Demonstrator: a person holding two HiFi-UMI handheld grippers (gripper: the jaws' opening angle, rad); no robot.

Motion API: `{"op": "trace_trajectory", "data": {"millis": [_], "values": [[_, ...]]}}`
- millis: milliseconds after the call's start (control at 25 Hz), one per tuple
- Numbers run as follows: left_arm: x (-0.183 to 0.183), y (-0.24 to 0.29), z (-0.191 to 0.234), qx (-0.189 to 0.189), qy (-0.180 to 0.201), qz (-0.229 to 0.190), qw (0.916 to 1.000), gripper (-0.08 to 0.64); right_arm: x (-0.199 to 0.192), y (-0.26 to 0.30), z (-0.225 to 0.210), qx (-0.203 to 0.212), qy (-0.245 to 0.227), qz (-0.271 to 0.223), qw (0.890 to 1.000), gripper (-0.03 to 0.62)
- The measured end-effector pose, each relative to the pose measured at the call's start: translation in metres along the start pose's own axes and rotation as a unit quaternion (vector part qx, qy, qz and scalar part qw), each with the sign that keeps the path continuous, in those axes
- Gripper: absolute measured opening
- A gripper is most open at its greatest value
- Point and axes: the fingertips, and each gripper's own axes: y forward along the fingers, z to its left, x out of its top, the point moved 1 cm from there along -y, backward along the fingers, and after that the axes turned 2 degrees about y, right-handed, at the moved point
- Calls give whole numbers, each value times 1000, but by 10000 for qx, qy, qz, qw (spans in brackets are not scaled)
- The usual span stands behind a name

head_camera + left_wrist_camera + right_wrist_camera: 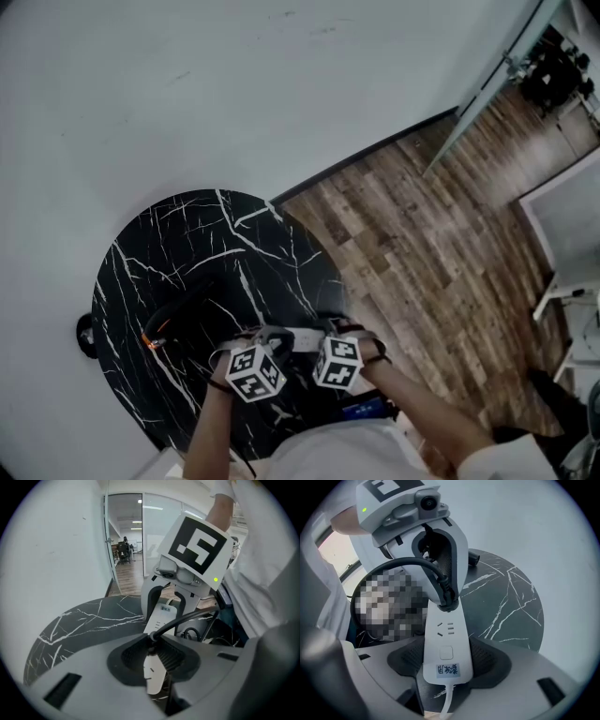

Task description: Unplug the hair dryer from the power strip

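Two claws meet over a round counter [234, 244] of black stone with white veins. The left claw [152, 652] is clenched on the black plug [447, 603]. In the left gripper view its ribbed dark pads hide most of the plug, so we see only the top where the glossy round cord [403, 564] leaves it. The plug is still seated in the far end of the power strip [446, 637], a flat, smooth white bar with rounded ends that lies directly under the left claw. The right claw [447, 660] grasps the near end of the strip, its pads pressing both long edges. Between the plug and the right claw the strip shows one free set of slots, then a square button [446, 653] and a small printed label [448, 670] too blurred for us to read. A thin white lead leaves the strip below the right claw and is cut off by the frame edge. The hair dryer [183, 319] lies on the counter beyond the left claw and to its left. It is a dark body with an orange spot, and its outline is hard to separate from the black stone. In the head view the marker cubes [253, 370] cover both claws' jaws. Wooden floor [422, 225] lies past the right claw.
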Motion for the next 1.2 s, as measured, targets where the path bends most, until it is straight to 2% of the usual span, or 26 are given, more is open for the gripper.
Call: {"op": "trace_trajectory", "data": {"millis": [120, 200, 280, 400, 480, 560, 720, 800, 880, 1080, 1200], "values": [[0, 1, 3, -867, -485, 62, 9950, 60, 0, 0, 0, 36, -31, 6, 10000, 270], [2, 1, 5, -1109, -493, 101, 9926, 61, 1, 0, -1, 15, 20, 40, 10000, 270], [3, 0, 5, -870, -283, 102, 9958, 61, 2, 1, -3, -24, 56, 62, 10000, 270], [1, -1, 3, -185, -10, 85, 9998, 55, 3, 3, -2, -4, 45, 136, 9999, 270], [0, -1, 1, 131, 60, 96, 9998, 55, 2, 2, -2, -14, 35, 187, 9998, 270], [-1, 0, -1, 129, -62, 96, 9999, 55, 2, 2, 0, -5, 20, 177, 9998, 270], [-3, 0, 5, -697, -690, 6, 9952, 55, 4, 3, 1, -11, 42, 165, 9999, 270], [-3, -2, 9, -958, -889, -43, 9914, 63, 5, 3, -1, -35, 92, 162, 9998, 270], [-3, -3, 9, -839, -815, -5, 9931, 63, 7, 4, -2, -42, 102, 157, 9998, 270], [-3, -3, 3, -72, -216, 221, 9995, 57, 8, 5, -3, -57, 116, 154, 9998, 270], [-4, -4, 2, 301, -396, 140, 9987, 57, 8, 5, -1, -68, 100, 168, 9998, 273]]}}
